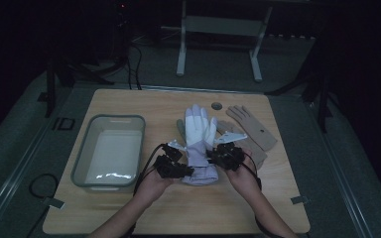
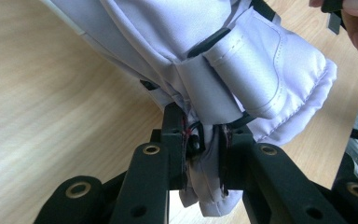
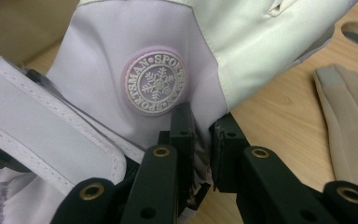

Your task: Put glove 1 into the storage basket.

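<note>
Your left gripper point(image 1: 186, 171) and right gripper point(image 1: 213, 157) are both clamped on the cuff end of the white glove point(image 1: 198, 141), one on each edge, in the middle of the table point(image 1: 178, 213) beside the grey bin point(image 1: 110, 148). Looks like you're at the lifting step, so next you'd probably carry it left to the bin. Keep both pinches tight so the floppy fingers don't drag over the tan glove point(image 1: 250, 129)

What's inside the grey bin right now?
The grey bin holds no glove; only its pale floor shows. The lilac ski glove and tan gloves lie outside it.
</note>
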Available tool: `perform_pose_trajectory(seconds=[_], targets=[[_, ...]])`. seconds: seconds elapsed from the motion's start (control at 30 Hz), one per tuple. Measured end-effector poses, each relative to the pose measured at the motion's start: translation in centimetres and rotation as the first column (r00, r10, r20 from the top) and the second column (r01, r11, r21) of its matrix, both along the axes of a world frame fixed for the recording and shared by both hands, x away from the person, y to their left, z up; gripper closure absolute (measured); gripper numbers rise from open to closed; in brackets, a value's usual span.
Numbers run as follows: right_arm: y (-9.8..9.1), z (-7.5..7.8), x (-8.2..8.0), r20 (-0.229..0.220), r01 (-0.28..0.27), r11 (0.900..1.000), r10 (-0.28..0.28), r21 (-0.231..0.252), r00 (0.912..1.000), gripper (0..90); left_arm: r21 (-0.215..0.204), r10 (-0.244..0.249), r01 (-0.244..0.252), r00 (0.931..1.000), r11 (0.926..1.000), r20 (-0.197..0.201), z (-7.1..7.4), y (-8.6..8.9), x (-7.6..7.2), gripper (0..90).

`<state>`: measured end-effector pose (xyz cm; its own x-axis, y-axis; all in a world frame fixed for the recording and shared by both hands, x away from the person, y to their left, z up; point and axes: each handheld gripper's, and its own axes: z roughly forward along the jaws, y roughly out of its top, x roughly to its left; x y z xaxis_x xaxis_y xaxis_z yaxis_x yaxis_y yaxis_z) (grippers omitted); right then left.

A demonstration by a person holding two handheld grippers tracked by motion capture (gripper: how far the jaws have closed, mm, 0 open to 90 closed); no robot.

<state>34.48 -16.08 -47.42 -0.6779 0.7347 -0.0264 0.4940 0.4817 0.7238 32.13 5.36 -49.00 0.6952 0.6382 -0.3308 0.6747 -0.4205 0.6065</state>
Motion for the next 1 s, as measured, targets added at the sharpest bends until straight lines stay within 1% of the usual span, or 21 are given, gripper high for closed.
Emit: perform_pose_trajectory(seconds=[0.03, 0.07, 0.23, 0.27, 0.3, 0.33, 0.37, 0.4, 0.43, 0.47, 0.5, 0.53, 0.57, 0.67, 0.7, 0.77, 0.8, 0.83, 0.87, 0.9, 1.0], targets=[[0.0, 0.0, 0.0, 0.0, 0.0, 1.0, 0.0, 0.0, 1.0, 81.1, 0.002, -0.002, 0.002, 1.0, 1.0, 0.004, 0.2, 0.2, 0.0, 76.6], [0.3, 0.5, 0.1, -0.003, 0.0, 0.9998, 0.001, 0.018, 1.0, 81.1, 0.006, -0.001, 0.001, 0.9999, 1.0, 0.011, 0.6, 0.5, 0.0, 76.6], [1.7, 1.5, 0.1, 0.013, -0.001, 0.9998, 0.001, 0.022, 0.9999, 81.2, 0.016, 0.005, -0.005, 0.9996, 0.9999, 0.028, 1.8, 2.0, 0.0, 76.6], [2.6, 2.1, 0.2, 0.022, -0.002, 0.9997, 0.001, 0.023, 0.9998, 81.2, 0.015, 0.011, -0.011, 0.9994, 0.9998, 0.033, 2.2, 2.5, 0.0, 76.6], [2.6, 2.1, 0.2, 0.022, -0.002, 0.9997, 0.001, 0.023, 0.9998, 81.2, 0.019, 0.011, -0.012, 0.9992, 0.9998, 0.038, 2.3, 2.8, 0.0, 76.6], [3.5, 2.6, 0.4, 0.027, -0.005, 0.9996, 0.004, 0.029, 0.9996, 81.2, 0.012, 0.025, -0.025, 0.9987, 0.9996, 0.045, 2.8, 3.8, 0.0, 76.6], [3.5, 2.6, 0.4, 0.027, -0.005, 0.9996, 0.004, 0.029, 0.9996, 81.2, 0.012, 0.025, -0.025, 0.9987, 0.9996, 0.045, 2.8, 3.8, 0.0, 76.6], [4.5, 3.2, 0.7, 0.035, -0.012, 0.9994, 0.011, 0.034, 0.9993, 81.2, 0.014, 0.031, -0.032, 0.998, 0.9994, 0.054, 3.4, 4.9, 0.1, 76.6], [4.5, 3.2, 0.7, 0.035, -0.012, 0.9994, 0.011, 0.034, 0.9993, 81.2, 0.014, 0.031, -0.032, 0.998, 0.9994, 0.054, 3.4, 4.9, 0.1, 76.5], [5.5, 3.9, 0.9, 0.041, -0.018, 0.9992, 0.016, 0.035, 0.999, 81.2, 0.006, 0.04, -0.04, 0.9973, 0.9992, 0.061, 3.9, 5.9, 0.3, 76.5], [5.5, 3.9, 0.9, 0.041, -0.018, 0.9992, 0.016, 0.035, 0.999, 81.2, 0.006, 0.04, -0.04, 0.9973, 0.9992, 0.061, 3.9, 5.9, 0.3, 76.5], [6.6, 4.5, 1.1, 0.053, -0.024, 0.9991, 0.023, 0.036, 0.9984, 81.2, 0.011, 0.046, -0.047, 0.9966, 0.9988, 0.068, 4.4, 7.0, 0.3, 76.5], [6.6, 4.5, 1.1, 0.053, -0.024, 0.9991, 0.023, 0.036, 0.9984, 81.2, 0.011, 0.046, -0.047, 0.9966, 0.9988, 0.068, 4.4, 7.0, 0.3, 76.5], [8.6, 5.3, 1.4, 0.047, -0.041, 0.998, 0.039, 0.048, 0.9981, 81.2, 0.035, 0.059, -0.062, 0.9954, 0.9975, 0.076, 5.4, 8.9, 0.2, 76.5], [8.6, 5.3, 1.4, 0.047, -0.041, 0.998, 0.039, 0.048, 0.9981, 81.2, 0.035, 0.059, -0.062, 0.9954, 0.9975, 0.076, 5.4, 8.9, 0.2, 76.5], [9.7, 5.5, 1.5, 0.05, -0.049, 0.9974, 0.047, 0.053, 0.9976, 81.2, 0.044, 0.069, -0.073, 0.9944, 0.9964, 0.079, 5.8, 9.9, 0.1, 76.5], [10.8, 5.8, 1.6, 0.051, -0.061, 0.9965, 0.058, 0.056, 0.997, 81.2, 0.05, 0.074, -0.078, 0.9938, 0.9957, 0.083, 6.0, 10.6, 0.0, 76.5], [10.8, 5.8, 1.6, 0.051, -0.061, 0.9965, 0.058, 0.056, 0.997, 81.2, 0.051, 0.082, -0.086, 0.9931, 0.995, 0.084, 6.2, 11.0, -0.1, 76.5], [11.9, 5.9, 1.6, 0.047, -0.072, 0.9952, 0.069, 0.067, 0.9965, 81.1, 0.058, 0.082, -0.087, 0.9932, 0.9945, 0.083, 6.3, 11.7, -0.2, 76.5], [11.9, 5.9, 1.6, 0.047, -0.072, 0.9952, 0.069, 0.067, 0.9965, 81.1, 0.062, 0.087, -0.092, 0.9926, 0.9938, 0.084, 6.4, 12.1, -0.3, 76.5], [13.3, 6.0, 1.8, 0.039, -0.093, 0.9922, 0.09, 0.083, 0.9952, 81.1, 0.072, 0.103, -0.109, 0.9912, 0.9914, 0.083, 6.8, 13.9, -0.7, 76.4]])
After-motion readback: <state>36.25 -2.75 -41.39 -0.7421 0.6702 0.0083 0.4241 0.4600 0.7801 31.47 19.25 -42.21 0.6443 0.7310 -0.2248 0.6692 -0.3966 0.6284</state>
